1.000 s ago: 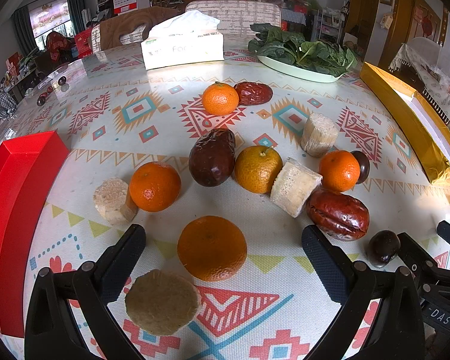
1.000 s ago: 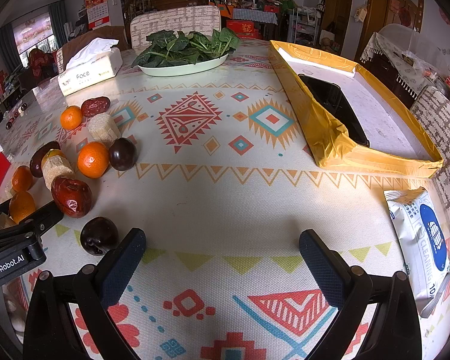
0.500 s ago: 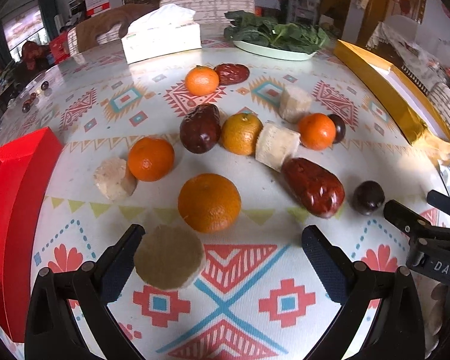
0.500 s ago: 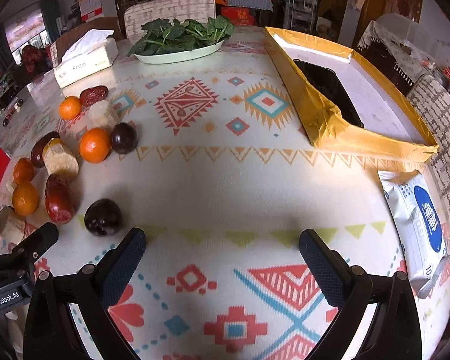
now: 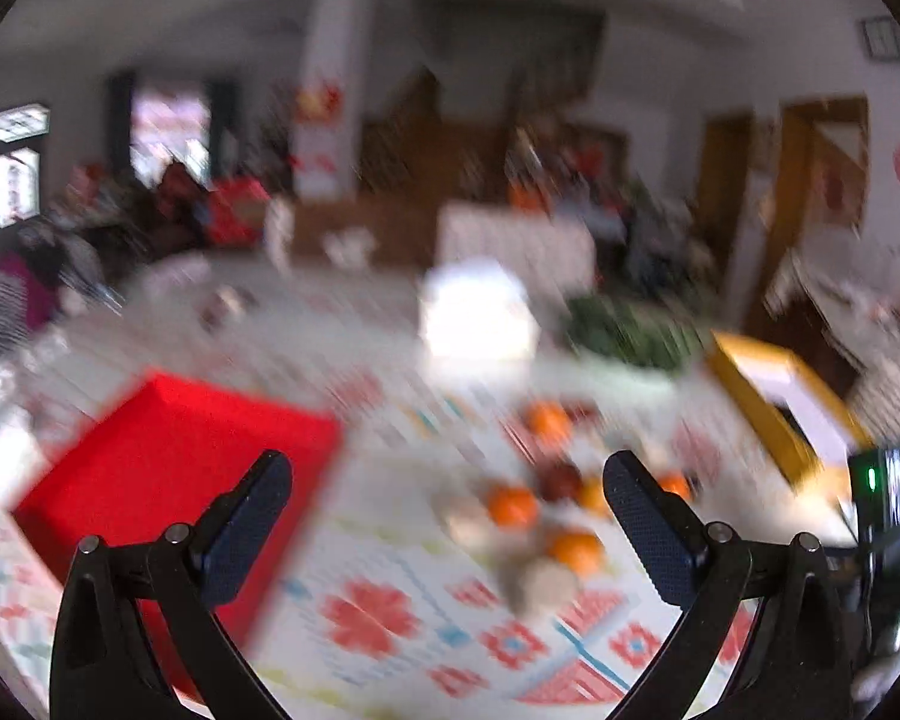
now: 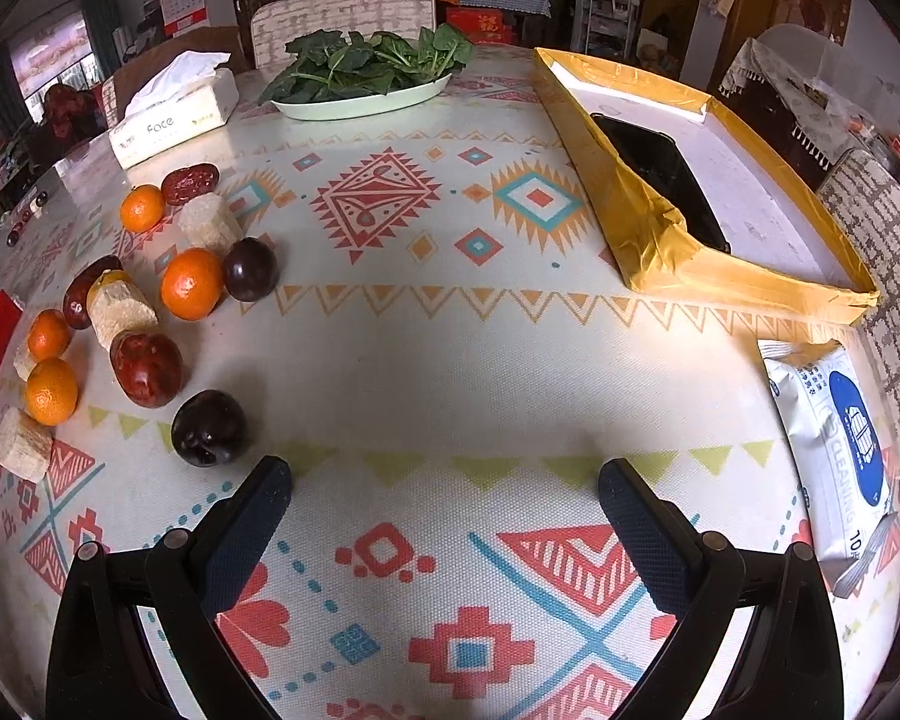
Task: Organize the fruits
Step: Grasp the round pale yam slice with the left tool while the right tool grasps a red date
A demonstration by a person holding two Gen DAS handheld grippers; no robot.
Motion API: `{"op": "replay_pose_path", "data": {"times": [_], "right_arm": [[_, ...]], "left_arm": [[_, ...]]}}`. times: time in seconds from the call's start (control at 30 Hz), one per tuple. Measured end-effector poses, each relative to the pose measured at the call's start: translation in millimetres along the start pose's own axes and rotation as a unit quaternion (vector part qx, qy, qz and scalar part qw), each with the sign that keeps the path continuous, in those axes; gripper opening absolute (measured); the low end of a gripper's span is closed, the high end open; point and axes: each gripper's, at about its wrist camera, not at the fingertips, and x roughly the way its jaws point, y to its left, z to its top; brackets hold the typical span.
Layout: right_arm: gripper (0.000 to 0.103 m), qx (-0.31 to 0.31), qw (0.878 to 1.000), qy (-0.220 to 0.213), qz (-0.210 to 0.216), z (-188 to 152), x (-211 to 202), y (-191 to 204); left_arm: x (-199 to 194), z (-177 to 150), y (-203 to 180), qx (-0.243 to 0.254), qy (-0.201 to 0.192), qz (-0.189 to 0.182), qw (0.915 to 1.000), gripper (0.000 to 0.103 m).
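Note:
The right wrist view shows fruit scattered on the patterned tablecloth at the left: several oranges (image 6: 191, 282), dark plums (image 6: 209, 428), large red dates (image 6: 146, 367) and pale cut pieces (image 6: 24, 443). My right gripper (image 6: 444, 495) is open above bare cloth, with the nearest plum just left of its left finger. The left wrist view is heavily blurred. There my left gripper (image 5: 447, 492) is open and empty, held high, with blurred oranges (image 5: 512, 504) between its fingers far off and a red box (image 5: 168, 450) to the left.
A yellow tray (image 6: 648, 228) holding a black object lies at the right. A wipes pack (image 6: 834, 450) sits near the right edge. At the back stand a plate of greens (image 6: 366, 102) and a tissue box (image 6: 174, 120). A chair is behind the table.
The left gripper has pulled back and swung up and left, so the fruit now looks small and the red box fills the left. The right gripper drew back slightly.

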Motion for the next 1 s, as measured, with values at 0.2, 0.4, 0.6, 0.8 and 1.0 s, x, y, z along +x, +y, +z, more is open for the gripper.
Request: {"op": "replay_pose_path", "data": {"times": [0.2, 0.4, 0.6, 0.8, 1.0], "right_arm": [[0.103, -0.001, 1.0, -0.01, 0.0, -3.1, -0.2, 0.2], [0.103, -0.006, 1.0, 0.011, -0.002, 0.0, -0.5, 0.8], [0.102, -0.013, 0.993, -0.11, 0.032, 20.5, -76.9, 11.1], [0.103, -0.047, 0.984, -0.137, 0.107, 33.1, -90.3, 47.0], [0.084, -0.106, 0.981, -0.063, 0.147, 22.6, -43.0, 81.5]], "left_arm": [[-21.2, 23.3, 37.1, -0.046, -0.002, 0.021, 0.9987, 0.103], [-43.1, 25.5, 60.0, -0.048, -0.054, 0.029, 0.997, 0.103], [-36.9, 26.8, 79.9, -0.065, -0.043, 0.027, 0.9966, 0.103], [-30.2, 18.6, 71.2, -0.05, -0.036, -0.013, 0.998, 0.103], [0.9, 0.5, 48.0, -0.007, 0.065, -0.052, 0.9965, 0.103]]}}
